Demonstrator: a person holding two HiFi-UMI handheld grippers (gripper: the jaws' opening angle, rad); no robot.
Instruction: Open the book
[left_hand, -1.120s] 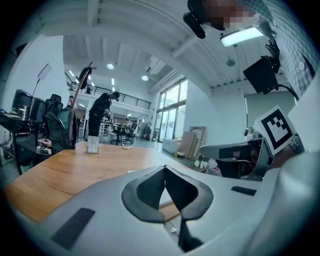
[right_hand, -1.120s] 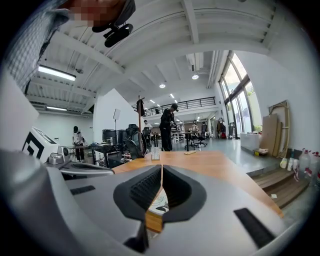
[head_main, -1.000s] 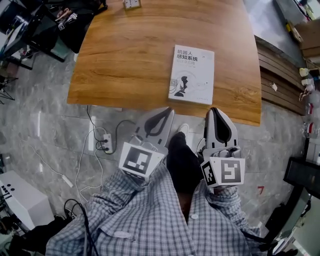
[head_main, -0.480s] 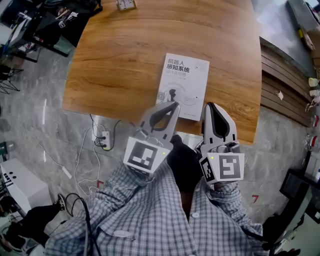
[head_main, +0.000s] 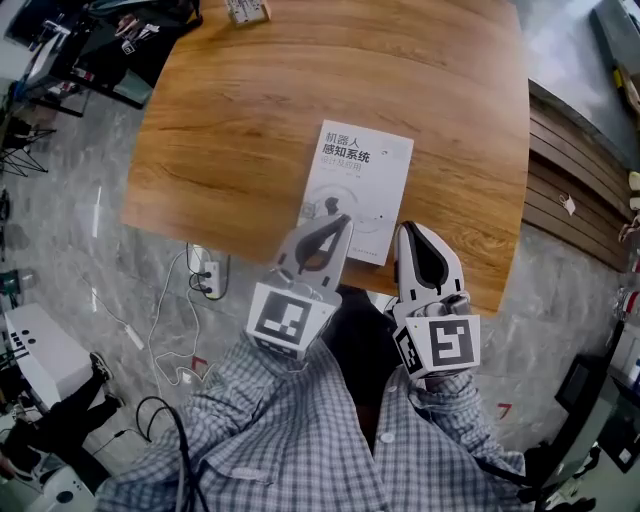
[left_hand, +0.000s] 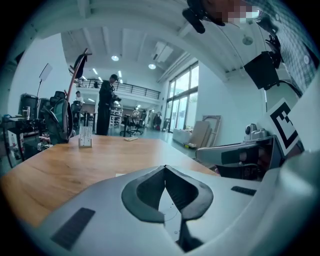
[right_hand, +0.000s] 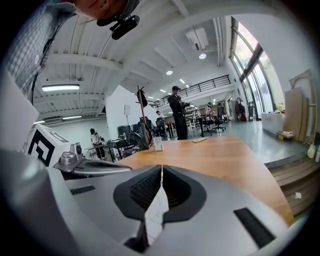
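Holds the left gripper (head_main: 342, 220) and the right gripper (head_main: 409, 230) pressed together on nothing, low over the wooden table's (head_main: 220, 130) near edge (probably so a thin closed tip can slide under the cover), with the white book (head_main: 355, 175) lying shut just ahead of their tips.

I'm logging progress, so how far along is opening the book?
Done: nothing yet; the book lies closed, cover up, on the table. In hand: the left claw and right claw, both shut and empty, are at its near edge. Left: catch the cover and lift it open.
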